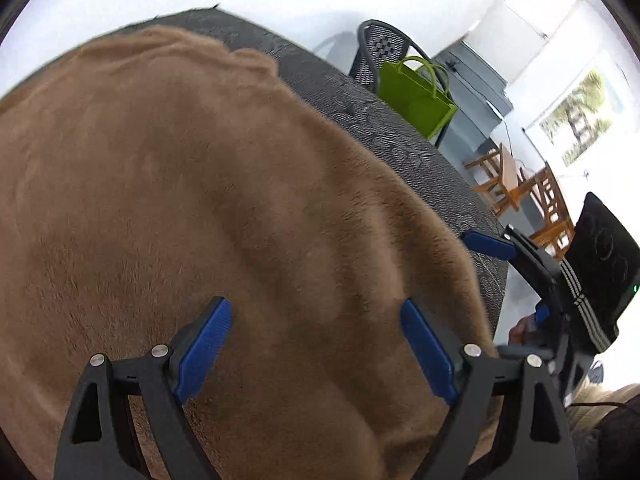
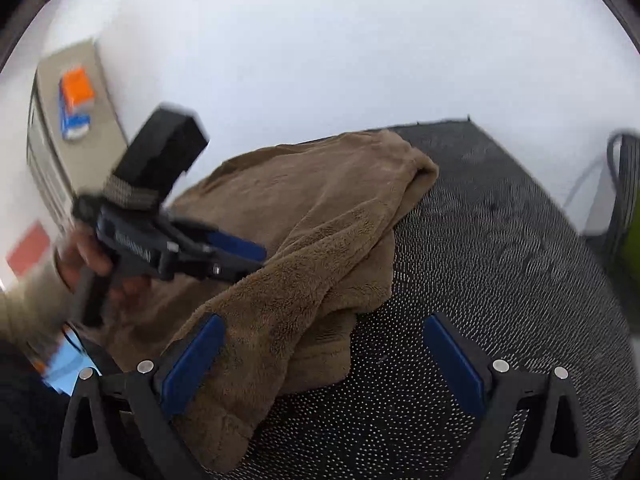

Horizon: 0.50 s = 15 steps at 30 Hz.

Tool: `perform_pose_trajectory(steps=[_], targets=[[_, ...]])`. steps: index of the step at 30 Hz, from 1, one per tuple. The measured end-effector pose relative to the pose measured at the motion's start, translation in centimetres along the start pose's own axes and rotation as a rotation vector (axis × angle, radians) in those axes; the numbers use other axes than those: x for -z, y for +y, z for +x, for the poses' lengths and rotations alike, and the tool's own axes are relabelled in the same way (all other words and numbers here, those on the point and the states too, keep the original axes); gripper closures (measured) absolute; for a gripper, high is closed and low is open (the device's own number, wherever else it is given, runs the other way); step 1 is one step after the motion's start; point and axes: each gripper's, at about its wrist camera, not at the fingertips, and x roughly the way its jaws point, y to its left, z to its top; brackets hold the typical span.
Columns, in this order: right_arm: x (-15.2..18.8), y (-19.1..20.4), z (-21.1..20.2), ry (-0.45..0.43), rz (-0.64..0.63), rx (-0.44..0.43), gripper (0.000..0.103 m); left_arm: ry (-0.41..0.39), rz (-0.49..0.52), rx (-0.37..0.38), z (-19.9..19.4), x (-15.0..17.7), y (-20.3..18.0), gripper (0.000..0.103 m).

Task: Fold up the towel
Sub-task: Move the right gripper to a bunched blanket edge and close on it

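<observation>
— Towel-folding under way: where is the thick brown plush terry towel [image 2: 320, 216] lying?

— It is lying bunched and partly doubled over on the dark dotted-weave tabletop [image 2: 500, 240], one lobe sagging toward the near edge.

— And the grippers?

— The left gripper [image 1: 316, 354] is hovering just above the pile, blue pads [image 1: 204, 352] spread wide, nothing between them. The right gripper [image 2: 324, 364] is standing equally wide, the near lobe lying partly between its fingers (no pad pressing).

— How is it likely handling?

— Softly and limply, with some weight; the pile is probably gripping well. Pinching a hem corner, not the middle, is looking wisest.
</observation>
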Motion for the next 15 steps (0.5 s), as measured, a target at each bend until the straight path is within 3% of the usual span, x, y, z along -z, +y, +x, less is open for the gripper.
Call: perform_pose_trajectory(steps=[5, 11, 15], targets=[[-0.5, -2.3, -1.1, -0.048, 0.142, -0.033, 0.001, -0.033, -0.012, 0.026, -0.3, 0.6, 1.0, 0.013], [-0.9, -4.2, -1.2, -0.030, 0.177, 0.133, 0.001, -0.073, 0.022, 0.032, -0.6, 1.2, 1.2, 0.013], [-0.8, -2.5, -0.6, 0.020, 0.085, 0.201, 0.001, -0.097, 0.023, 0.052, -0.8, 1.4, 1.7, 0.013]])
